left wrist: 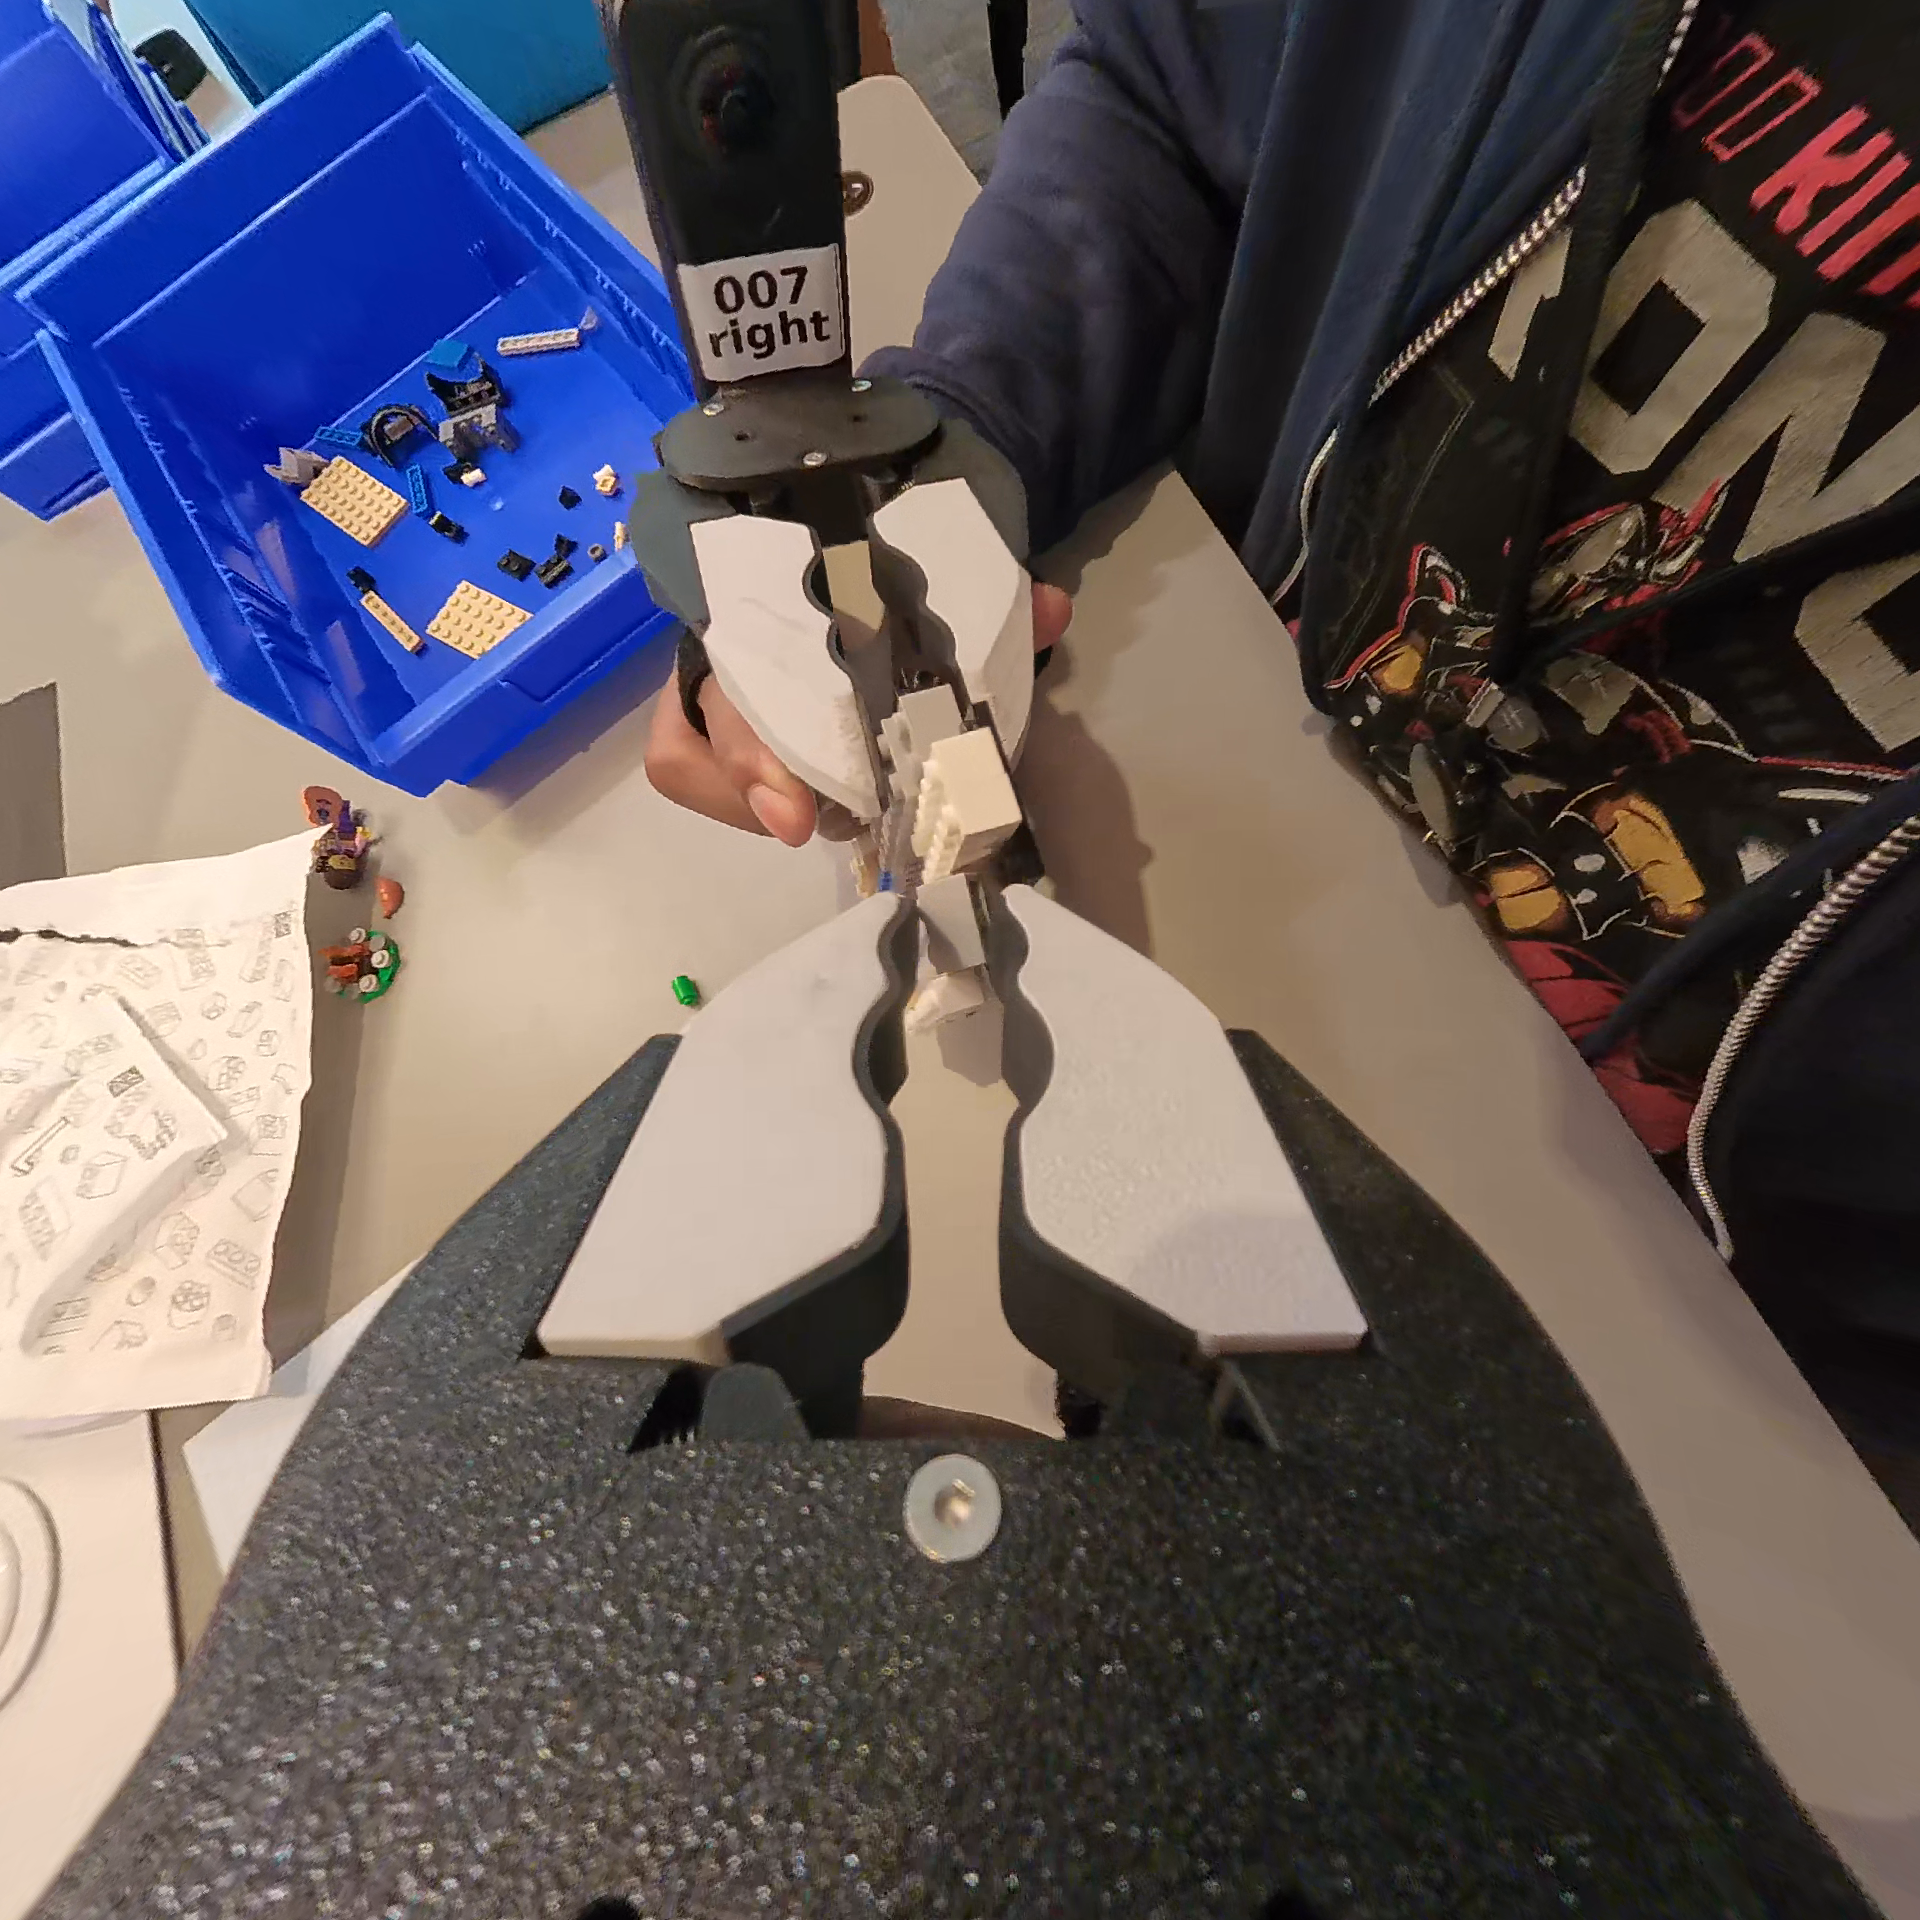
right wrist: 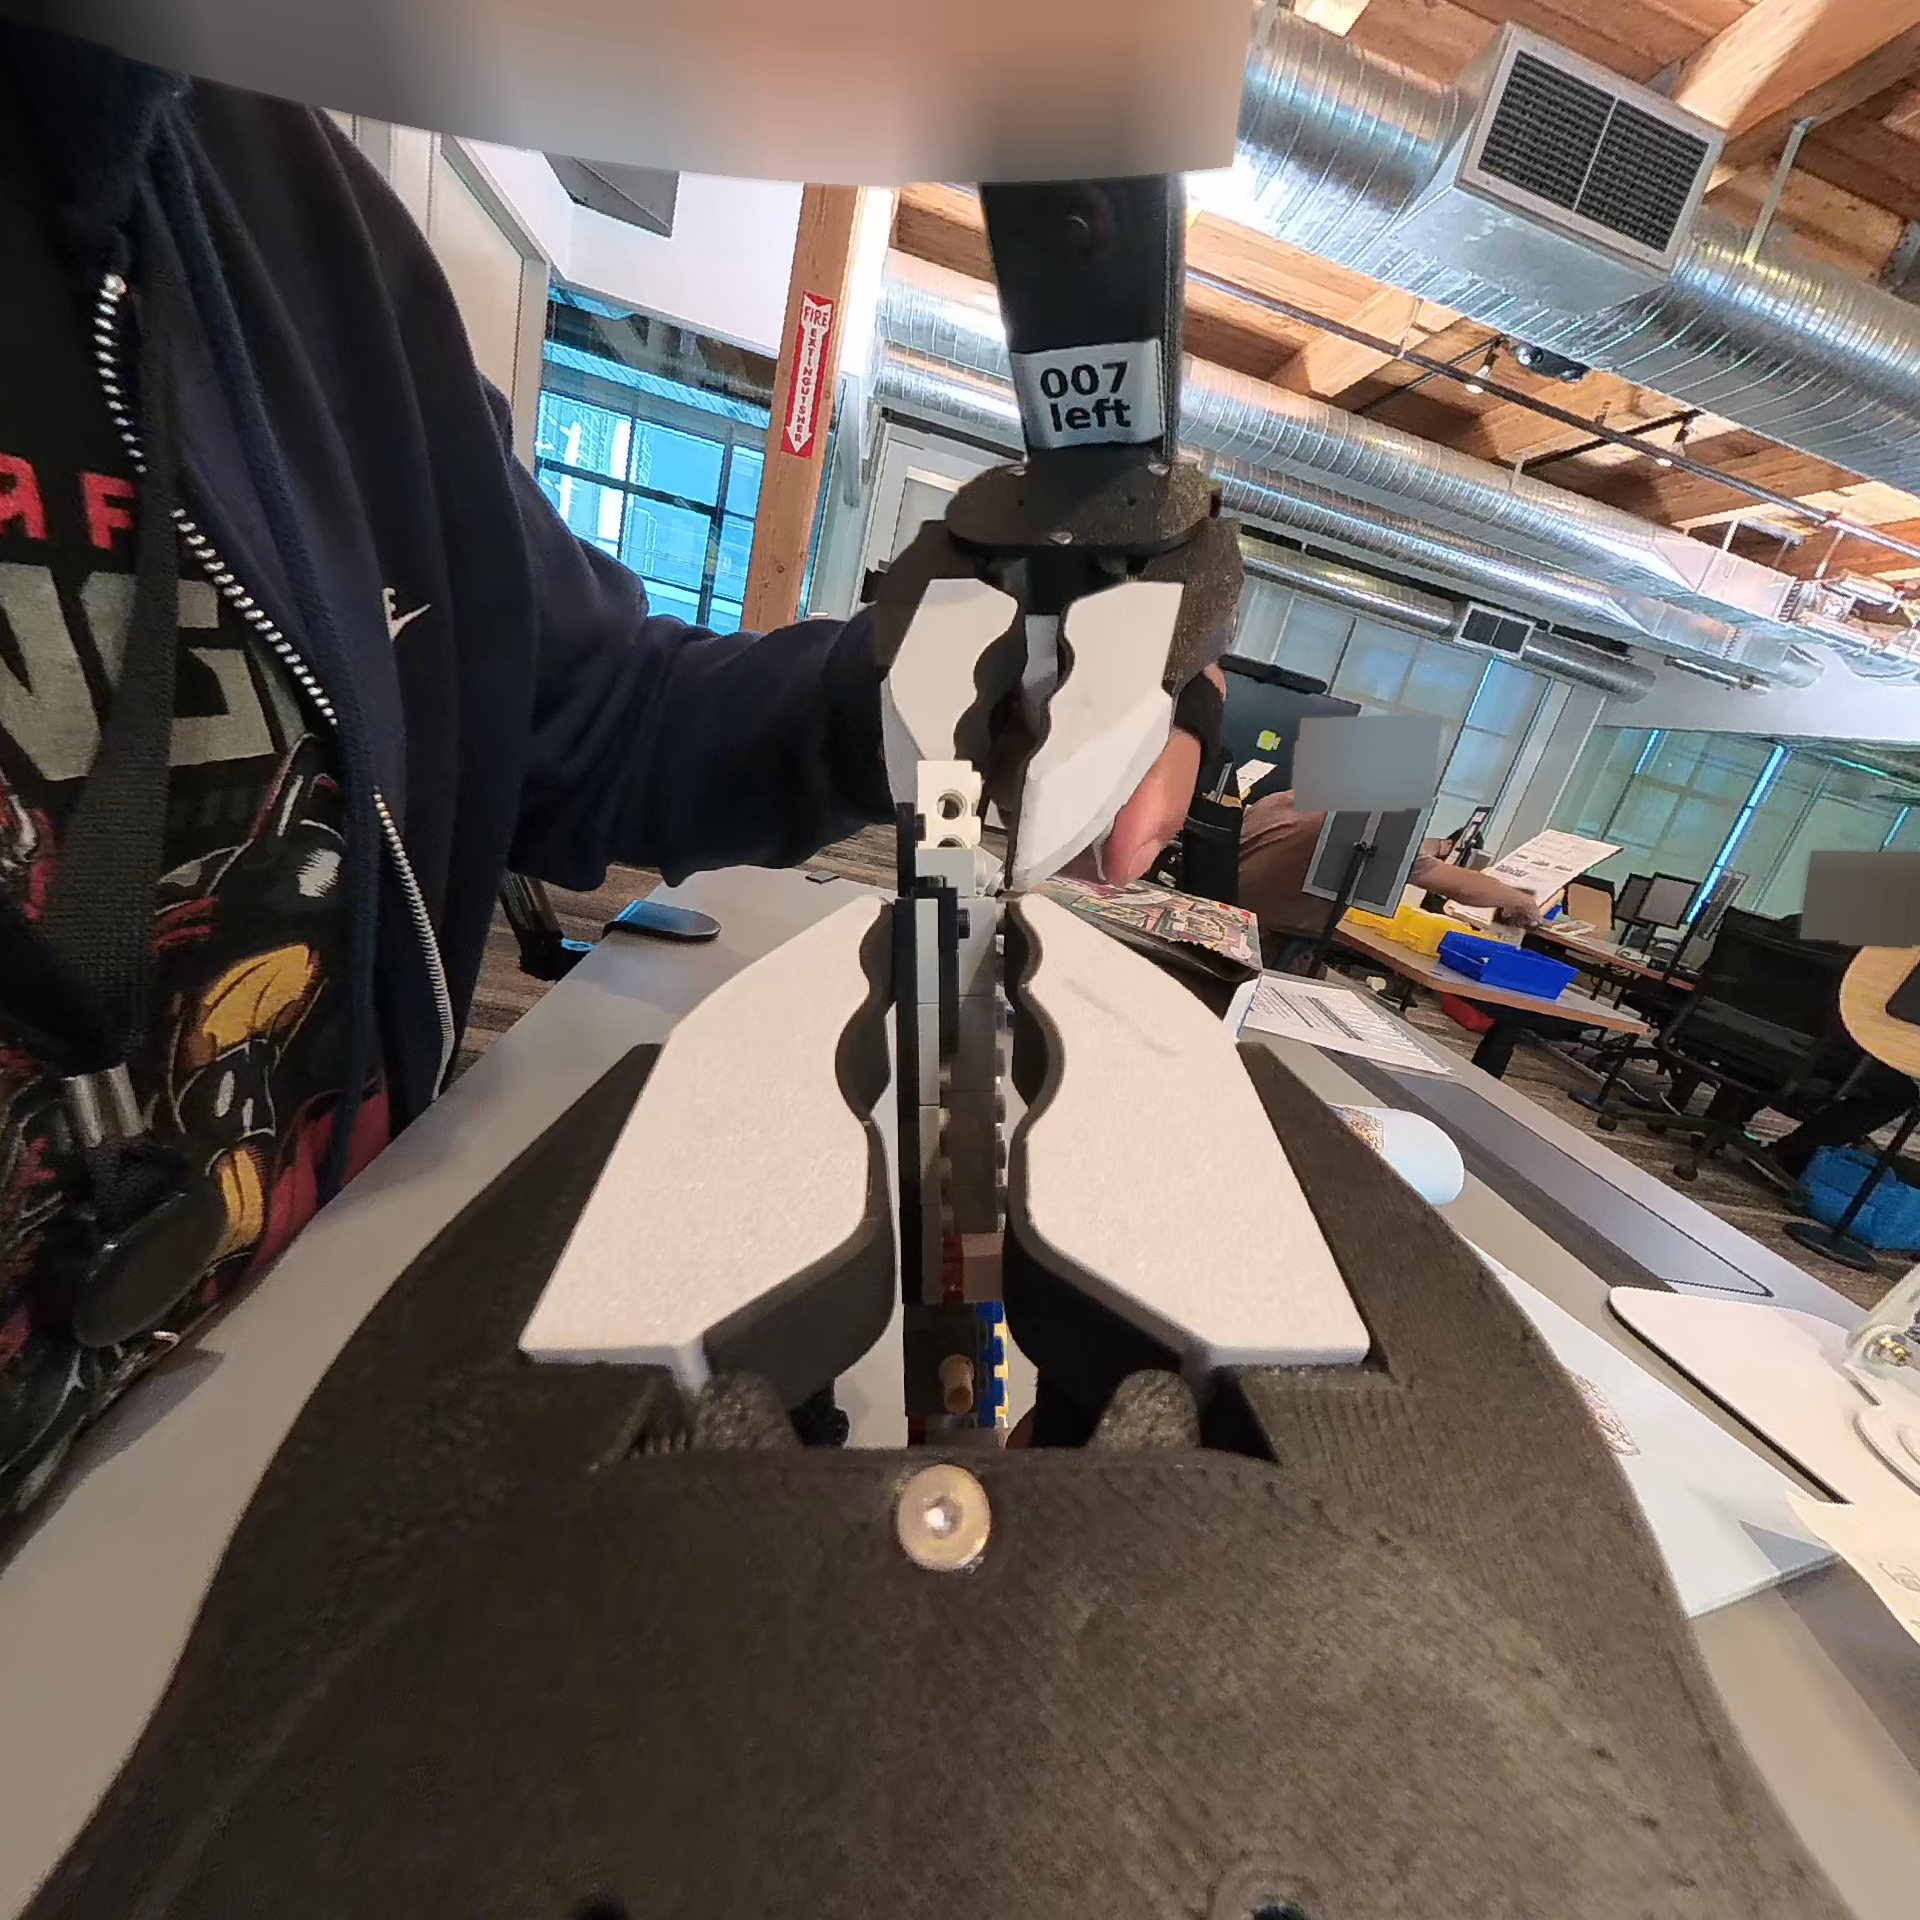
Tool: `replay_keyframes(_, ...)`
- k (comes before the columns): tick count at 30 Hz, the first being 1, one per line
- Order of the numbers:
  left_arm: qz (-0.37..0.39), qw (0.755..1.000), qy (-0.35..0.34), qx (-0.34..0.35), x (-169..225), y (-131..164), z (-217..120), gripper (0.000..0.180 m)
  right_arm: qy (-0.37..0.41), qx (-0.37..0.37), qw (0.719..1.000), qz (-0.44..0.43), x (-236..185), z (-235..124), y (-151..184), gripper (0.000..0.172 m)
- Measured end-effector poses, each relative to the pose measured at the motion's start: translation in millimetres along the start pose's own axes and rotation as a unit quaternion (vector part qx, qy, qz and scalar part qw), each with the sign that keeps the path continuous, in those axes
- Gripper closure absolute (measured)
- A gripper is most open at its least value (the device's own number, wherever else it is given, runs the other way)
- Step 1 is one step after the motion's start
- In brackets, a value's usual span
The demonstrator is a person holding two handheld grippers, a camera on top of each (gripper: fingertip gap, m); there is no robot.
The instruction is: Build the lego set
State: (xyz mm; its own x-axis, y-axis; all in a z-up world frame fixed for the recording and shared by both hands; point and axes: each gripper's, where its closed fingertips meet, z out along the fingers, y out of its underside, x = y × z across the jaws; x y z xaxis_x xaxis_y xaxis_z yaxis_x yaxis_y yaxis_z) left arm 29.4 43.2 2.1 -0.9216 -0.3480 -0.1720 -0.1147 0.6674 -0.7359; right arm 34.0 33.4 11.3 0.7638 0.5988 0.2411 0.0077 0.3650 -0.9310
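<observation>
Facing each other tip to tip above the pale grey table (left wrist: 1195, 727), the two hand-held grippers meet on one long grey, black and white toy-brick assembly (left wrist: 961, 790). The right gripper (right wrist: 948, 914), black-bodied with pale grey finger plates, lies level along the table edge; its jaws stand narrow, and in the right wrist view the dark side of the build runs the whole length of the gap, both inner faces against it. Seen from the left wrist view, that gripper points down toward the camera, a bare hand (left wrist: 727, 758) wrapped under its fingers and a dark blue sleeve (left wrist: 1091, 260) behind it.

The left gripper (left wrist: 956, 914) comes in from the opposite side, jaws also narrow, closed on the near end of the assembly, where a light grey block and a white piece sit between its tips; whether the right-hand pad presses on it cannot be told.

One large blue plastic bin (left wrist: 343, 416) stands on the table to the left, with two tan studded plates and many small dark and tan pieces inside. Beside it lie one white printed paper bag (left wrist: 135, 1122), one small green round stud (left wrist: 684, 989), one purple and brown brick figure (left wrist: 343, 842) and one green-based orange brick cluster (left wrist: 364, 961).
</observation>
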Motion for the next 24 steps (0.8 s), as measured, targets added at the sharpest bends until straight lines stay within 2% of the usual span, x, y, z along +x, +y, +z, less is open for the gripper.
replay_keyframes(6,-0.029,0.998,0.037,0.036,6,-3,-1,0.162,0.000,0.000,1.000,-0.002,0,-1,-1,0.153)
replay_keyframes(12,-0.039,0.997,0.038,0.061,5,-3,1,0.156,0.000,0.003,1.000,0.000,0,-1,-2,0.153)
replay_keyframes(19,-0.064,0.990,-0.029,0.125,-5,-3,-6,0.138,0.003,0.010,1.000,0.003,2,-3,-6,0.152)
replay_keyframes(24,-0.085,0.970,-0.071,0.214,-3,3,5,0.139,0.007,0.015,1.000,0.006,2,-4,-7,0.152)
